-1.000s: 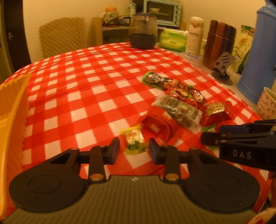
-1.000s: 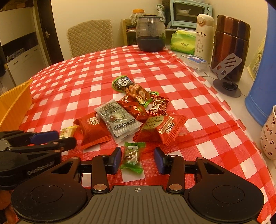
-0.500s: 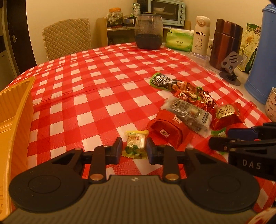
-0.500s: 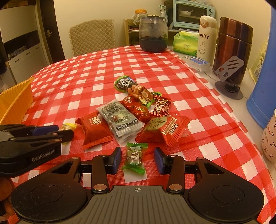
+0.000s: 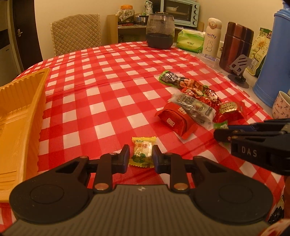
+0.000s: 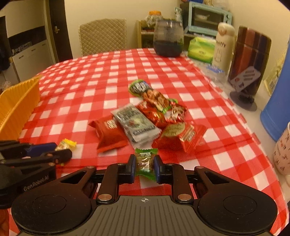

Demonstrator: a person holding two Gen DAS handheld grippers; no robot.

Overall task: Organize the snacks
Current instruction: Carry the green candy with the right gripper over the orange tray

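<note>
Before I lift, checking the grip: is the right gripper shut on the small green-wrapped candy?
Shut: the right gripper jaws, just closed, press both sides of the green-wrapped candy.

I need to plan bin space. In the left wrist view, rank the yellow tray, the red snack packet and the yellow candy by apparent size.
1. yellow tray, partly cut off
2. red snack packet
3. yellow candy, though nearest the camera

Left tongs [image 5: 141, 156] and right tongs [image 6: 144, 167] clamped.

Home kitchen: toaster oven [image 5: 179, 11], checkered table [image 5: 101, 76].
</note>
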